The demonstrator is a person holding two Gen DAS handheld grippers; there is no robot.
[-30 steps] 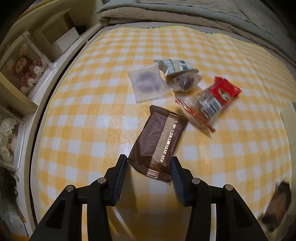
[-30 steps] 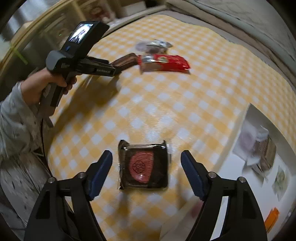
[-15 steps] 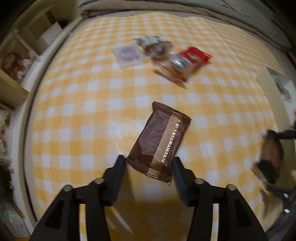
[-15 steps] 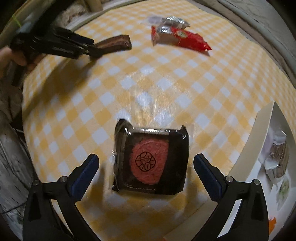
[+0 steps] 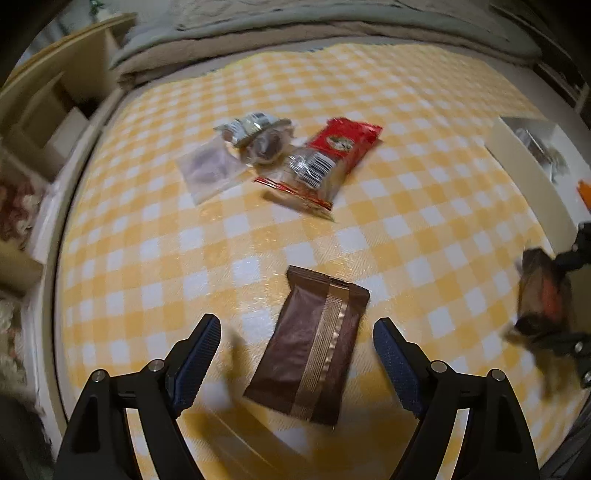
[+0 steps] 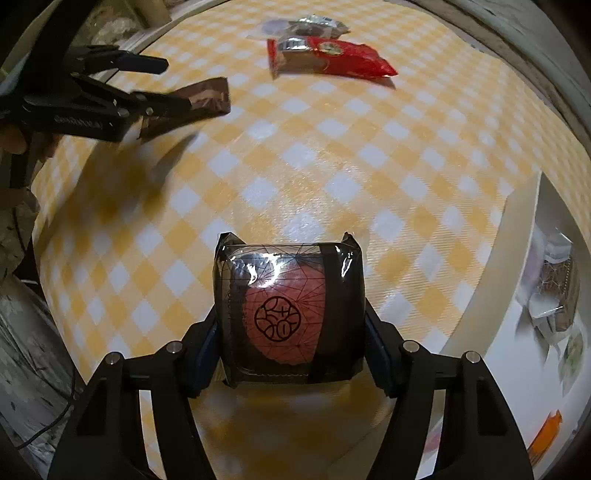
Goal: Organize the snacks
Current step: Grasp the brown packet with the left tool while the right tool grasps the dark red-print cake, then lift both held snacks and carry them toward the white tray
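A brown snack packet (image 5: 314, 343) with a gold stripe sits between the fingers of my left gripper (image 5: 297, 328). The jaws are opening and neither pad touches it. In the right wrist view the brown packet (image 6: 192, 107) lies just past the left gripper (image 6: 170, 85), low over the yellow checked cloth (image 6: 314, 155). My right gripper (image 6: 291, 354) is closing, with both pads against the sides of a black packet (image 6: 288, 306) holding a round red cake. The left wrist view shows that black packet (image 5: 543, 295) blurred at the right edge.
A red packet (image 5: 332, 158), a silver-wrapped snack (image 5: 258, 136) and a clear pouch (image 5: 210, 166) lie together at the far side. A white tray (image 6: 509, 258) with several snacks borders the cloth on the right. Shelves (image 5: 37, 129) stand left, bedding (image 5: 295, 29) behind.
The left jaws have spread wide and let go of the brown packet. The right gripper has come down around the black packet and its wide jaws have closed onto it.
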